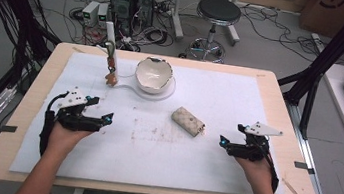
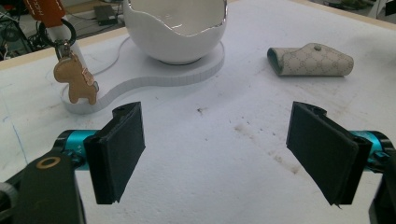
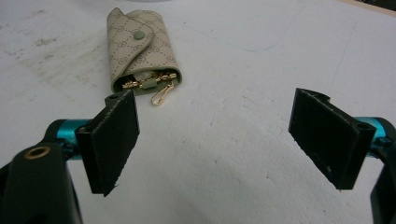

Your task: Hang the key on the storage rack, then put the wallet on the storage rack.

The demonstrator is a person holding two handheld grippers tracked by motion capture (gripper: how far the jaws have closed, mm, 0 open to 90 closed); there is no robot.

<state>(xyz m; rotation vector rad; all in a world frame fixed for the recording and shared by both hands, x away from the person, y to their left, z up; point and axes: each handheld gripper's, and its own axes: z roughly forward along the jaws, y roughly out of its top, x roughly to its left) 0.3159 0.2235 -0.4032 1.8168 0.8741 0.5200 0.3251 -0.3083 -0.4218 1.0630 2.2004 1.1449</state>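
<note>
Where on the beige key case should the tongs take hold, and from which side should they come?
Probably across the key case's two long sides at mid-body, from above, with the right tongs, which are open and nearest. It lies flat, longer than wide; gold hooks protrude at the open end, so avoid that end.

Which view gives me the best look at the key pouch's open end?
The right gripper view: the key pouch lies just beyond the open right tongs, open end facing the camera, gold hooks visible. The left gripper view shows its patterned side; the high view shows it small, mid-mat.
</note>
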